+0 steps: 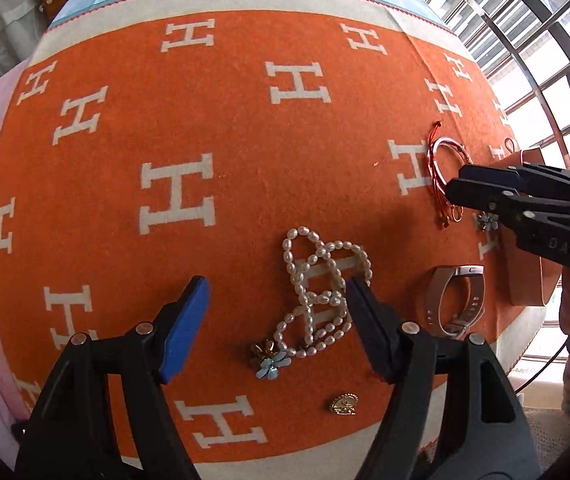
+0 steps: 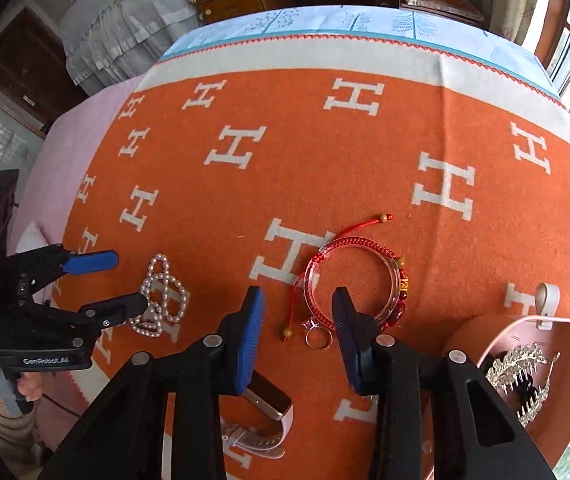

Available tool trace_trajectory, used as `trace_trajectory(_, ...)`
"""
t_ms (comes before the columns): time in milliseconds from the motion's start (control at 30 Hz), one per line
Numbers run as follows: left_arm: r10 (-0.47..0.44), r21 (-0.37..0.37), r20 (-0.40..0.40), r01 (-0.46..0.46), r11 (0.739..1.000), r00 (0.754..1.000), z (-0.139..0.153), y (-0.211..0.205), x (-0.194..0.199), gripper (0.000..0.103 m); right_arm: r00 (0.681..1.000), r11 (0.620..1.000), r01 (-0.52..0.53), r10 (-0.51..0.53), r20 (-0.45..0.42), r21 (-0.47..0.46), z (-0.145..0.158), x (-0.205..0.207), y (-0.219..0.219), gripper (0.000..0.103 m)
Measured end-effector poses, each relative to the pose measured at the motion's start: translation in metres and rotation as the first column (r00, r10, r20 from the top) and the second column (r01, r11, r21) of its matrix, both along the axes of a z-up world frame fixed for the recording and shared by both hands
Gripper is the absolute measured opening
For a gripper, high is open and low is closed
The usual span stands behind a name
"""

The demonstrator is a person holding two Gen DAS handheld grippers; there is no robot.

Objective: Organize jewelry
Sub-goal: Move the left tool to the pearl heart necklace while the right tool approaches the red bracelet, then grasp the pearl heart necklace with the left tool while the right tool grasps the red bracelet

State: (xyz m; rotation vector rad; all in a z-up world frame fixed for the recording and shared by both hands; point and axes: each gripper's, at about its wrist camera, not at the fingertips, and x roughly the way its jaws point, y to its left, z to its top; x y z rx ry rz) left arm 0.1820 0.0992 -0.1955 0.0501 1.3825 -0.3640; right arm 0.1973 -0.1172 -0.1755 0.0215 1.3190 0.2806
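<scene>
Left wrist view: the left gripper (image 1: 277,300) hangs wide open and empty over a pearl necklace (image 1: 317,296) at lower centre on an orange blanket (image 1: 225,120), while in the right wrist view the right gripper (image 2: 299,328), half open, holds nothing above a red bracelet (image 2: 355,280) at centre.

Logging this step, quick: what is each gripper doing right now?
Left gripper: open, fingers straddling the pearl necklace, not gripping.
Right gripper: open, holding nothing, above the red bracelet.

Orange blanket (image 1: 245,128) with white H pattern.
</scene>
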Motion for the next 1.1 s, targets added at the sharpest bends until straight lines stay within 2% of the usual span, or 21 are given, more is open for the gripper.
trace_trajectory(67,-0.022,0.02,-0.011,0.022,1.0,1.0,-0.004,-0.005,0.001,0.066,1.0,0.999,-0.016,0.015,-0.009,-0.04,-0.011,0.004,0.006,0.033)
trace_trajectory(233,-0.067,0.078,-0.003,0.067,0.995,0.998,-0.009,-0.014,-0.002,0.063,0.995,0.986,-0.094,0.097,0.018,-0.138,-0.021,0.001,0.021,0.021)
trace_trajectory(267,-0.069,0.085,-0.001,0.069,0.994,0.998,-0.009,-0.016,-0.003,0.062,0.994,0.984,-0.098,0.103,0.025,-0.149,-0.021,-0.002,0.023,0.015)
trace_trajectory(367,-0.088,0.1,0.006,0.087,0.991,0.996,-0.009,-0.025,-0.004,0.058,0.994,0.984,-0.099,0.105,0.035,-0.145,-0.021,-0.002,0.023,0.008)
trace_trajectory(433,-0.099,0.099,0.015,0.097,0.99,0.995,-0.008,-0.029,-0.004,0.051,0.995,0.989,-0.088,0.092,0.031,-0.115,-0.02,-0.002,0.019,0.007)
trace_trajectory(500,-0.1,0.094,0.02,0.098,0.991,0.995,-0.006,-0.033,-0.003,0.022,0.996,0.994,-0.076,0.079,0.028,-0.083,-0.018,-0.002,0.015,0.007)
trace_trajectory(567,-0.086,0.087,0.016,0.084,0.993,0.996,-0.005,-0.035,-0.001,0.005,0.998,0.997,-0.063,0.064,0.02,-0.044,-0.016,-0.004,0.009,0.007)
trace_trajectory(667,-0.034,0.021,-0.01,0.034,0.999,0.999,-0.004,-0.027,0.005,0.003,0.999,0.999,-0.044,0.044,0.03,0.008,-0.01,-0.008,0.002,0.006)
trace_trajectory(833,0.001,0.007,0.019,-0.001,1.0,1.0,0.009,-0.022,0.002,0.002,0.996,0.997,-0.029,0.023,0.08,0.073,0.014,-0.019,-0.007,0.006)
trace_trajectory(967,0.011,-0.024,0.073,-0.01,1.0,0.997,0.037,-0.023,-0.006,0.002,0.99,0.993,-0.035,0.019,0.142,0.111,0.045,-0.035,-0.013,0.006)
trace_trajectory(1100,0.007,-0.064,0.153,0.002,0.998,0.988,0.082,-0.024,-0.018,0.002,0.975,0.987,-0.042,0.007,0.222,0.154,0.083,-0.054,-0.02,0.006)
